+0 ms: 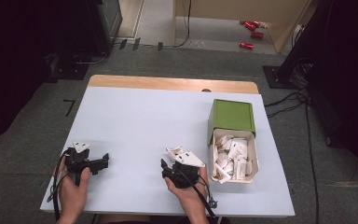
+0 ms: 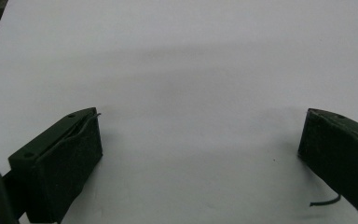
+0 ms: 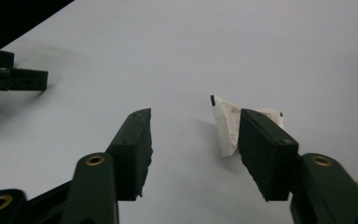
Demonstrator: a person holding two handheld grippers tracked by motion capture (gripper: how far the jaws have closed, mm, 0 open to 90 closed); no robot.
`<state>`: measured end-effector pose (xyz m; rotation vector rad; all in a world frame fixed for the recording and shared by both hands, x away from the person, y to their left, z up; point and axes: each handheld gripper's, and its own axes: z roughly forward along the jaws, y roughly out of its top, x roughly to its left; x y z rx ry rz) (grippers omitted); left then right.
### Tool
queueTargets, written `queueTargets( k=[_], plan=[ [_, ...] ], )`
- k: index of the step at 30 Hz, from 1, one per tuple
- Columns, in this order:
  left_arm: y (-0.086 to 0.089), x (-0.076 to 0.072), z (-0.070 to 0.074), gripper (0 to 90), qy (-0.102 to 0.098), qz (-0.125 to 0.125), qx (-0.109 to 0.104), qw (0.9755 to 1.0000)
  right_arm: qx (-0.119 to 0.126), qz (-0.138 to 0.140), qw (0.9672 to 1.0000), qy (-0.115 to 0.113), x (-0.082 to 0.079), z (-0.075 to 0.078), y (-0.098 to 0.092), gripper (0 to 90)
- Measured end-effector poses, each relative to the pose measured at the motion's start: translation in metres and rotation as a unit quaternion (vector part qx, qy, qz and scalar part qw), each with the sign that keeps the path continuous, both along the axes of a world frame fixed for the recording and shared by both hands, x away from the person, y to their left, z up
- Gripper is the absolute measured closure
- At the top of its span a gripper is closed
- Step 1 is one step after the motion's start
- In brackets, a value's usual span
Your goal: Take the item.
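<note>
Sachet (image 3: 226,125) beside the wide-open right hand-held gripper (image 3: 193,144) may slide off the slick counter (image 1: 140,121) if nudged.

In the right gripper view, a small white paper sachet (image 3: 226,123) lying on the pale tabletop (image 3: 242,51) is partly covered by one black jaw, and its print is too blurred to read. In the high view, the white sachets heaped in the cream open tray (image 1: 254,158) are too small to tell apart or count, and the tray's far end is hidden under the green box lid (image 1: 233,115). The red objects (image 1: 251,28) on the floor beyond are too small to identify. In the left gripper view, the bottom edge cuts off both black jaws
</note>
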<state>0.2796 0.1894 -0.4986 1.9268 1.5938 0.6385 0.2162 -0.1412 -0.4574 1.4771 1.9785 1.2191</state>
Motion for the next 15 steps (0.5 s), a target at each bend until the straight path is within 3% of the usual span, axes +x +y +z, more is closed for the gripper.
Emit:
queueTargets(
  k=[15],
  plan=[
    [0.0, 0.0, 0.0, 0.0, 0.0, 0.0, 0.0, 1.0, -0.001, -0.012, 0.9997, -0.02, -0.01, 0.037, -0.01, 31.1]
  ],
)
